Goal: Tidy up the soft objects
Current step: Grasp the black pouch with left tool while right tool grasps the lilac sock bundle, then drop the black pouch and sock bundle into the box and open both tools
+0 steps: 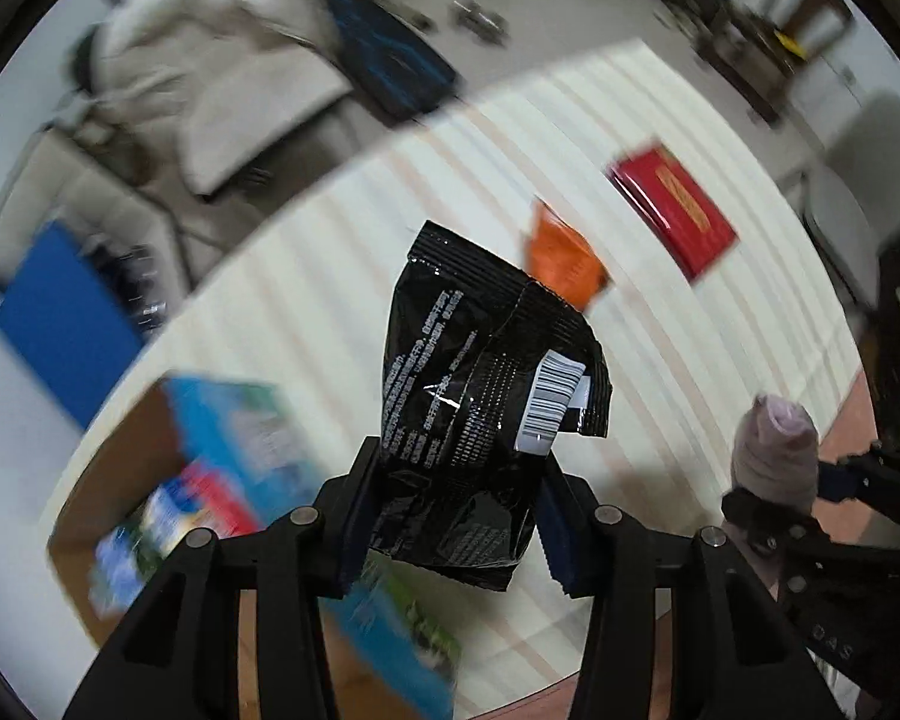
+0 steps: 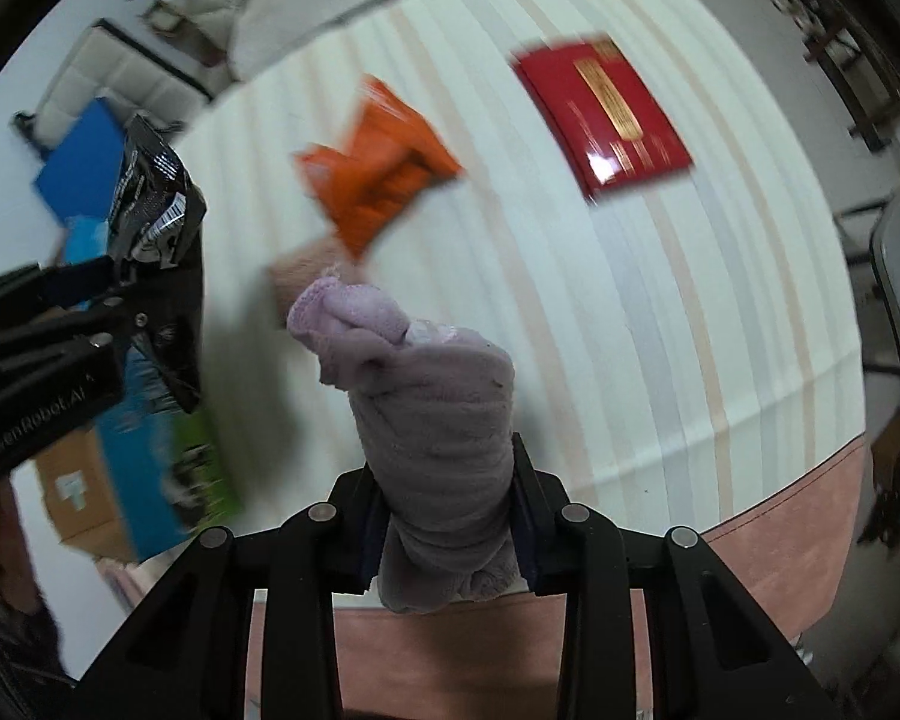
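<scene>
The left gripper (image 1: 456, 516) pinches a black packet (image 1: 486, 396) above the tabletop (image 1: 330, 276); the right gripper (image 2: 450, 522) clamps a rolled lilac cloth (image 2: 432, 420), orange packet (image 2: 384, 174) lying beyond.

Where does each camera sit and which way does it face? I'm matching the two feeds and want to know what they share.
Left wrist: on the left gripper, looking along its fingers at the black packet it clamps, table beyond.
Right wrist: on the right gripper, looking along its fingers at the held lilac cloth roll.
Shared: orange packet, red booklet, striped tablecloth; each sees the other gripper.
</scene>
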A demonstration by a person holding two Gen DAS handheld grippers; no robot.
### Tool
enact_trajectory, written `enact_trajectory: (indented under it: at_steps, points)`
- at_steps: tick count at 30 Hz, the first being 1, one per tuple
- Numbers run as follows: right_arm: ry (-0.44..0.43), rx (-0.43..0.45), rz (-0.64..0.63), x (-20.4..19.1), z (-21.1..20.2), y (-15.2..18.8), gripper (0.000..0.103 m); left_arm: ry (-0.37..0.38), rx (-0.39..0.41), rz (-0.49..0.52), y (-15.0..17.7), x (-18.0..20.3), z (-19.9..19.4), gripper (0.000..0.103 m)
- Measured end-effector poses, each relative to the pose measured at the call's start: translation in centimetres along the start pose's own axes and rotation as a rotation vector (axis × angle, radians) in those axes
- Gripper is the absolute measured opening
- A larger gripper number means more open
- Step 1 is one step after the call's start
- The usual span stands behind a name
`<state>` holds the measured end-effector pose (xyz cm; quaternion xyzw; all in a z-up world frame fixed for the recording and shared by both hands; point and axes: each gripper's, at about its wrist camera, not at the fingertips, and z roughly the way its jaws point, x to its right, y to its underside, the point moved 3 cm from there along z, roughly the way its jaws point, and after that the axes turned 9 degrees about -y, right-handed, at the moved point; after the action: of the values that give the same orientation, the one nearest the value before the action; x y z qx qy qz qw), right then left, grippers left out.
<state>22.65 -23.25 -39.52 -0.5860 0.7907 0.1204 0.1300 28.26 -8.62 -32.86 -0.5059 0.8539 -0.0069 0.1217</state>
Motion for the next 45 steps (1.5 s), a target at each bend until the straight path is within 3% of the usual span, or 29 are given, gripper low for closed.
enact_trajectory:
  at_steps: [5, 10, 13, 20, 27, 35, 42, 45]
  points:
    - [-0.045, 0.033, -0.125, -4.7, -4.0, 1.3, 0.037, 0.110, 0.002, -0.249, 3.6, -5.6, -3.1, 0.044]
    - [-0.097, 0.053, -0.258, -11.6, -6.3, 2.3, 0.037, 0.109, 0.003, -0.409, 8.2, -12.4, -4.6, 0.044]
    - [-0.127, 0.044, -0.325, -15.8, -6.3, 2.9, 0.037, 0.077, -0.018, -0.454, 10.9, -15.8, -4.8, 0.044]
    - [-0.207, -0.059, -0.419, -26.3, -1.5, 5.0, 0.037, -0.033, -0.125, -0.510, 16.7, -23.7, -2.2, 0.044]
    - [-0.174, -0.169, -0.442, -33.5, 6.7, 6.8, 0.037, 0.025, -0.361, -0.556, 20.9, -28.2, 6.5, 0.044]
    - [-0.162, -0.273, -0.348, -34.7, 14.3, 6.8, 0.037, 0.078, -0.468, -0.576, 22.3, -29.6, 11.5, 0.044]
    - [-0.158, -0.342, -0.346, -34.6, 17.2, 7.4, 0.037, 0.108, -0.527, -0.559, 22.6, -29.3, 12.8, 0.047]
    - [-0.167, -0.368, -0.360, -35.2, 18.1, 7.5, 0.042, 0.113, -0.551, -0.563, 22.4, -29.4, 13.0, 0.047]
